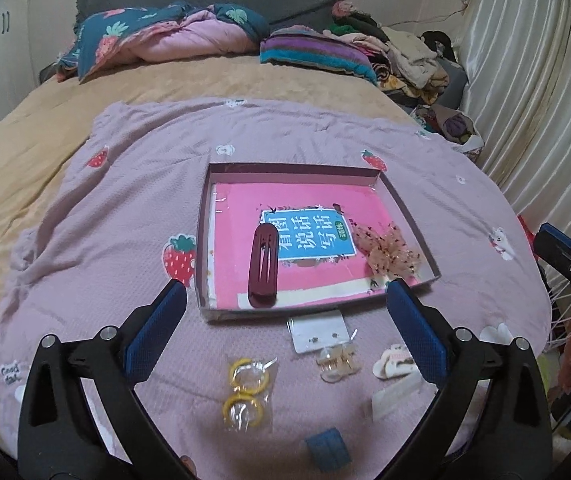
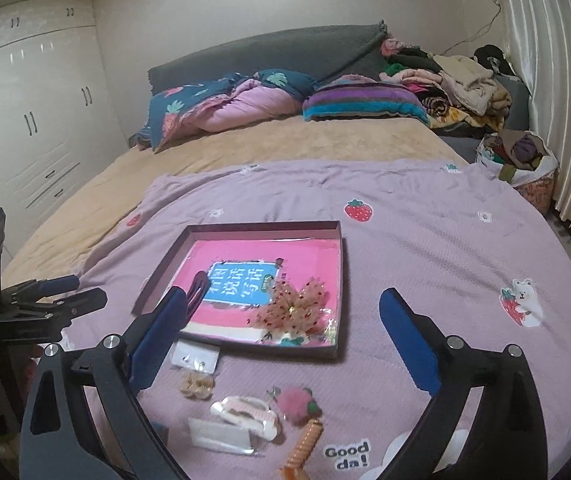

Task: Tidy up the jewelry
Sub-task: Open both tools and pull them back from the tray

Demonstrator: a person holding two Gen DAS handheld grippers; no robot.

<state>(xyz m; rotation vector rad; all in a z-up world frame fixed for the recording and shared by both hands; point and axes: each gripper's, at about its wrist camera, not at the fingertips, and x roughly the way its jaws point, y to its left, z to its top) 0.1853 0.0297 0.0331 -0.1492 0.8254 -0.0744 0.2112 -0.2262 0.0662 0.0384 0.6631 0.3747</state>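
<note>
Fingers of the left gripper [image 1: 285, 320] stand spread wide at the bottom of the left wrist view, blue pads apart, nothing between them but open bedspread. The right gripper [image 2: 283, 332] is splayed just as wide in its own view and also grips nothing.

Beyond the left fingertips, at mid-frame, lies a shallow open box [image 1: 401, 204] on the lilac strawberry blanket [image 1: 105, 216]. Inside it a pink book [image 1: 237, 220] with a blue title panel covers most of the floor. On the book rests a dark red hair clip [image 1: 263, 266], lengthwise toward the box's near wall, and a sheer peach bow [image 1: 389, 252] sits against the right wall.

Outside the box, toward the lower frame, loose pieces lie on the blanket: a white card with small stud earrings [image 1: 317, 330] just beside the near wall, a bag of gold earrings [image 1: 339, 362], a cream hair clip [image 1: 393, 362], a bag with two yellow hoops [image 1: 247, 392] and a blue square piece [image 1: 328, 446] at the bottom edge.

The right wrist view adds a pink pompom [image 2: 297, 400] and an orange comb clip [image 2: 303, 450] at lower centre, near the words "Good da!".
</note>
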